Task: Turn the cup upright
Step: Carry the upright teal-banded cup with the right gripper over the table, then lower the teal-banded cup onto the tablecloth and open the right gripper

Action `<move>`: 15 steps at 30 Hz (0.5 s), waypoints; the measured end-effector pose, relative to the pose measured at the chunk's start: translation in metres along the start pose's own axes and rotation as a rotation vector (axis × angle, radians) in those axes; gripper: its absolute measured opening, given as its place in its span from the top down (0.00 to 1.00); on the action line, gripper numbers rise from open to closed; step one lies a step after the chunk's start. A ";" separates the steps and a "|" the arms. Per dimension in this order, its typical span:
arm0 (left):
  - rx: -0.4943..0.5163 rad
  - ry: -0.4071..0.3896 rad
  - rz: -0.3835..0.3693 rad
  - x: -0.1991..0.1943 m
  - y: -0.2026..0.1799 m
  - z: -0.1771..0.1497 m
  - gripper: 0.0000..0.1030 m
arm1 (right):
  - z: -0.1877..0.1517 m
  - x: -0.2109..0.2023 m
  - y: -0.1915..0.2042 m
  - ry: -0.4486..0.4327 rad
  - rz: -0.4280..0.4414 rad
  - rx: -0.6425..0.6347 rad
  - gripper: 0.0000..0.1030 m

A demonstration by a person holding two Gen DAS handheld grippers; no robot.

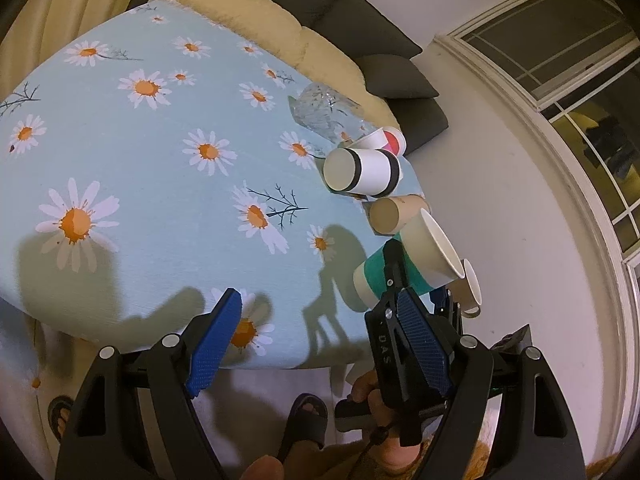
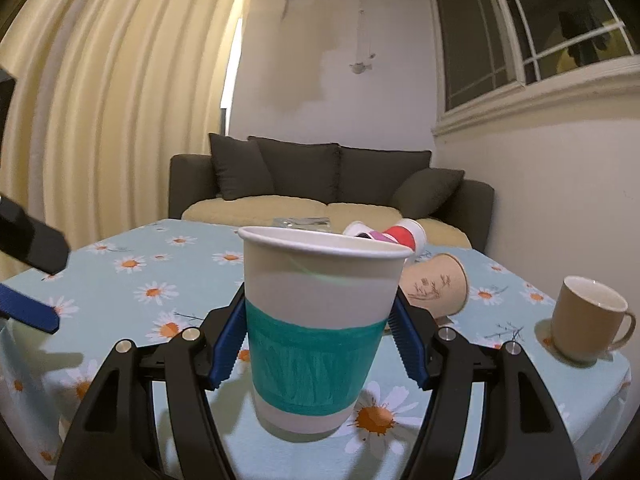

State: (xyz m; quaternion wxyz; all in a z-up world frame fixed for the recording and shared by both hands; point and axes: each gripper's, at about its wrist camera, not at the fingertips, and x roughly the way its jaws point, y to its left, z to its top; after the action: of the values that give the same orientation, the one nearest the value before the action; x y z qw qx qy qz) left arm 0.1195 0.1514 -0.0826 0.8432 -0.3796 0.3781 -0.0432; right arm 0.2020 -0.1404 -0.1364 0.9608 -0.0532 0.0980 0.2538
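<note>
Teal-banded paper cup (image 2: 320,332) upright, pinched in right claw (image 2: 316,340) above daisy-cloth desk (image 2: 120,280), left claw (image 1: 320,344) spread wide, empty, tan cup (image 2: 436,288) toppled just behind, beige mug (image 2: 588,318) standing right, striped cup (image 1: 362,170) on its side.

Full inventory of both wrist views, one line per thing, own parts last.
green-band cup: 1, white with teal band, upright between the right gripper's pads
black-band cup: 1, white with black bands, on its side
brown paper cup: 1, tan, on its side
red cup: 1, red and white, on its side, far edge
mug: 1, beige, upright, right edge
glass: 1, clear, far edge
tablecloth: 1, light blue, daisies
sofa: 1, dark grey, behind table
left gripper: open, holds nothing
right gripper: shut on cup
</note>
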 end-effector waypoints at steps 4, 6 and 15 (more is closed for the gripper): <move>-0.001 0.006 0.007 0.003 0.001 0.000 0.24 | -0.004 0.003 -0.002 0.001 -0.010 -0.004 0.36; 0.003 0.009 0.007 0.004 0.000 0.000 0.24 | -0.008 0.003 -0.002 0.016 -0.012 -0.003 0.35; 0.011 0.015 0.022 0.005 0.000 -0.002 0.24 | -0.006 0.001 -0.004 0.037 0.005 0.021 0.22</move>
State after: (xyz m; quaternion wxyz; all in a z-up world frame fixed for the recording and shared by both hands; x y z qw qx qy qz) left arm 0.1222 0.1484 -0.0866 0.8428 -0.3704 0.3884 -0.0390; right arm 0.2037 -0.1441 -0.1426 0.9587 -0.0473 0.1185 0.2542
